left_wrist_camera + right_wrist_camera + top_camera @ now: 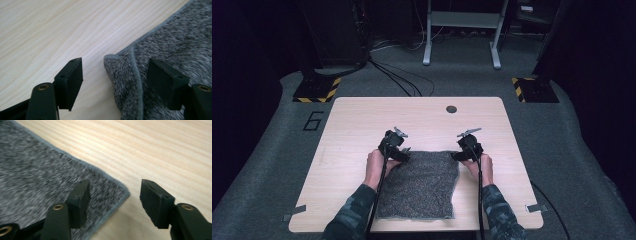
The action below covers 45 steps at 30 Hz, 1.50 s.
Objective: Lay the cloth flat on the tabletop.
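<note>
Pale wooden table (352,125), grey carpet floor (272,165), metal stand legs (427,45)

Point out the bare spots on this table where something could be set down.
Free: the table's far strip around the dark hole, plus strips left and right of the grey towel. Crowded: the towel's far corners, at the left gripper and right gripper.
</note>
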Tool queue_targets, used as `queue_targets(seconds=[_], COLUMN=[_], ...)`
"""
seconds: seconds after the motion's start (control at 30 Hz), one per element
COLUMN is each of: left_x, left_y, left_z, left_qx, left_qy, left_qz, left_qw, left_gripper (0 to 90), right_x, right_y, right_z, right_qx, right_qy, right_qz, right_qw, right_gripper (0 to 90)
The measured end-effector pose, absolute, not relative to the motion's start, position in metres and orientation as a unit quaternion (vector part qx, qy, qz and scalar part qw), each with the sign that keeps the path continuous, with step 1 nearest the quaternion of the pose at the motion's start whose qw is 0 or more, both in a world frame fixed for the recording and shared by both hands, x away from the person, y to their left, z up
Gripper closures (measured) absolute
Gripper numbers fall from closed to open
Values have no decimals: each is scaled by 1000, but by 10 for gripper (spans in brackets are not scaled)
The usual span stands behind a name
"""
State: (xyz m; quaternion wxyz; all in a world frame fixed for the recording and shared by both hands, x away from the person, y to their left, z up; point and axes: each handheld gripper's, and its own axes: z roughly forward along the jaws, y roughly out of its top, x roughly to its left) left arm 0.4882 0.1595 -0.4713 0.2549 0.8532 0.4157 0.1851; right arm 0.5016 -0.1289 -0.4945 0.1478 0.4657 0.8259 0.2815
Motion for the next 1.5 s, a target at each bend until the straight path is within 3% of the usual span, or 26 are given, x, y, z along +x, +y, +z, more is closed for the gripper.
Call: queue_targets(seconds=[0.13, 0.3, 0.43, 0.6, 0.87, 1.1, 1.3, 1.37, 1.5], left_x=[495, 495, 491, 482, 475, 521, 547, 540, 524], left_y=[160, 162, 167, 176, 193, 212, 226, 229, 229], left_z=[-477, -482, -481, -478, -479, -468, -395, -342, -311], left_qx=[853, 852, 847, 842, 831, 810, 768, 747, 741], left_qy=[421, 420, 420, 421, 433, 457, 450, 418, 381], left_qz=[189, 184, 188, 189, 183, 157, 221, 279, 314], left_qw=[243, 252, 266, 281, 297, 332, 399, 436, 455], left_gripper=[437, 726, 859, 876, 879, 881, 883, 884, 882], right_x=[505, 505, 503, 499, 482, 513, 554, 555, 539], right_y=[-125, -124, -125, -128, -125, -122, -119, -118, -116], right_z=[-503, -502, -502, -501, -489, -470, -383, -345, -298], right_qx=[472, 466, 460, 464, 437, 424, 404, 389, 353], right_qy=[831, 831, 834, 831, 837, 841, 816, 806, 794], right_qz=[262, 270, 276, 288, 309, 299, 340, 359, 390], right_qw=[137, 137, 127, 103, 113, 151, 235, 266, 306], right_gripper=[470, 609, 729, 831, 861, 873, 874, 873, 870])
